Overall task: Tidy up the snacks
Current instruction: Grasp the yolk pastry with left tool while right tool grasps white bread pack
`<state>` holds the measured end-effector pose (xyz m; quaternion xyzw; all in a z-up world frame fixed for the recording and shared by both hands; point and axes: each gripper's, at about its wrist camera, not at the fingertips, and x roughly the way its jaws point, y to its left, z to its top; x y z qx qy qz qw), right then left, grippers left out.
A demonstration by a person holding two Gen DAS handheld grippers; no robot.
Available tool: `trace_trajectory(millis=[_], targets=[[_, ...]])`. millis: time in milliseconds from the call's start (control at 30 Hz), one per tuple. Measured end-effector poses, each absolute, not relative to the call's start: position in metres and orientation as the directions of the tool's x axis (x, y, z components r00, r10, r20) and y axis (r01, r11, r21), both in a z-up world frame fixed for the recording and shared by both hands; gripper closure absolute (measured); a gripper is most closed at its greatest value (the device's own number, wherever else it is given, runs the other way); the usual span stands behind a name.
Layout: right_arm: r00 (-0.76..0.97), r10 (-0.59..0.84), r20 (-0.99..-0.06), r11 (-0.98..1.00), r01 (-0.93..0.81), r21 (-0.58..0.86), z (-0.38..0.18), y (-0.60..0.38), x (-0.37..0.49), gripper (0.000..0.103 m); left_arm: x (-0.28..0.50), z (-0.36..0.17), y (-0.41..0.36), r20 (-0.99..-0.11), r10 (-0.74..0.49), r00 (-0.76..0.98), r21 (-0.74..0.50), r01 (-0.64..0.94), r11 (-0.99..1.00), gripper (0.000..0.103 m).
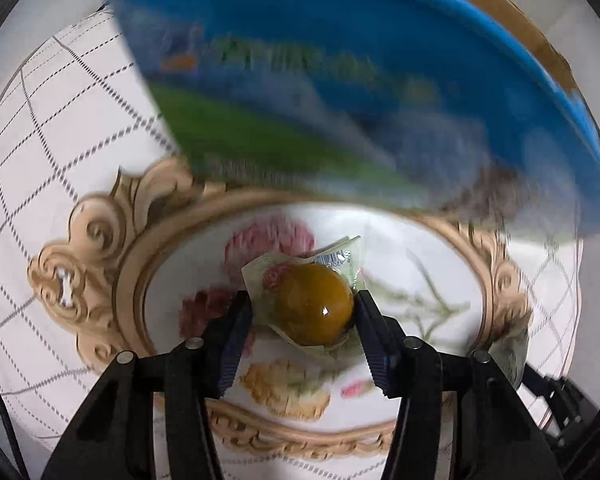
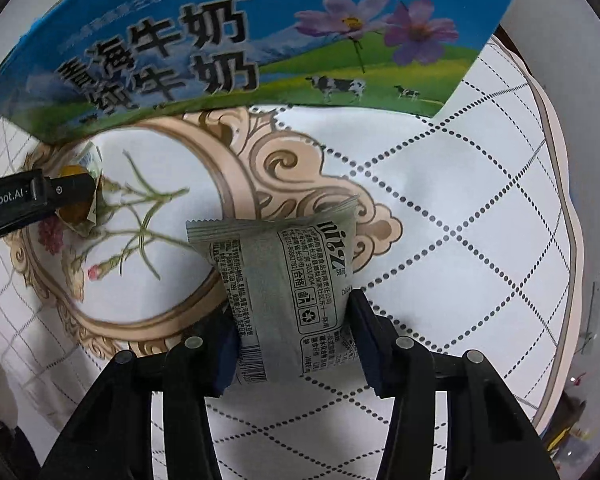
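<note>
My left gripper (image 1: 302,308) is shut on a brown egg-shaped snack in a clear wrapper (image 1: 314,308), held just above the floral tablecloth (image 1: 188,304). It also shows in the right wrist view (image 2: 76,192) at the far left, with the left gripper's finger (image 2: 40,194) across it. My right gripper (image 2: 290,320) is shut on a grey-green snack packet (image 2: 292,280) with black print. A blue and green milk carton box (image 2: 240,40) stands behind both; in the left wrist view the box (image 1: 340,80) is blurred and fills the top.
The table carries a white cloth with dotted diamond lines (image 2: 460,220) and a tan ornate oval frame (image 2: 236,176) with printed flowers. The table's rounded edge (image 2: 572,240) runs along the right.
</note>
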<state>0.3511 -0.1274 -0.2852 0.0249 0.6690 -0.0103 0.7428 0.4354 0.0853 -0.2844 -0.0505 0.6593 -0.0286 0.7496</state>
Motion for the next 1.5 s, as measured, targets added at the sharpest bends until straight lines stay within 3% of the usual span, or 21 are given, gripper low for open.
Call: trace_trajectory(millis=[400, 533, 833, 1000, 1200, 1367, 1500], targets=[[0.001, 0.044, -0.999, 0.998, -0.047, 0.044, -0.294, -0.127, 0.260, 0.051, 0.304, -0.302, 0.082, -0.992, -0.124, -0.012, -0.125, 0.116, 0.985, 0.052], [-0.016, 0.111, -0.994, 0.994, 0.014, 0.111, -0.299, -0.133, 0.249, 0.041, 0.301, -0.313, 0.075, -0.992, -0.124, -0.036, -0.127, 0.097, 0.987, 0.050], [0.003, 0.092, -0.996, 0.996, -0.003, 0.092, -0.281, -0.142, 0.265, 0.040, 0.310, -0.325, 0.081, -0.991, -0.131, -0.040, -0.133, 0.060, 0.989, 0.050], [0.044, 0.058, -0.997, 0.998, -0.002, 0.058, -0.291, -0.128, 0.263, 0.049, 0.309, -0.324, 0.080, -0.991, -0.131, -0.035, -0.133, 0.050, 0.990, 0.050], [-0.025, 0.221, -0.975, 0.968, 0.130, 0.216, -0.287, -0.145, 0.258, 0.045, 0.309, -0.326, 0.082, -0.990, -0.133, -0.036, -0.134, 0.044, 0.990, 0.050], [0.001, 0.135, -0.991, 0.988, 0.072, 0.135, -0.280, -0.143, 0.267, 0.045, 0.308, -0.325, 0.086, -0.990, -0.139, -0.023, -0.140, 0.041, 0.989, 0.053], [0.050, 0.044, -0.998, 0.999, -0.003, 0.044, -0.278, -0.100, 0.253, 0.052, 0.301, -0.318, 0.089, -0.991, -0.134, -0.017, -0.135, 0.059, 0.989, 0.054]])
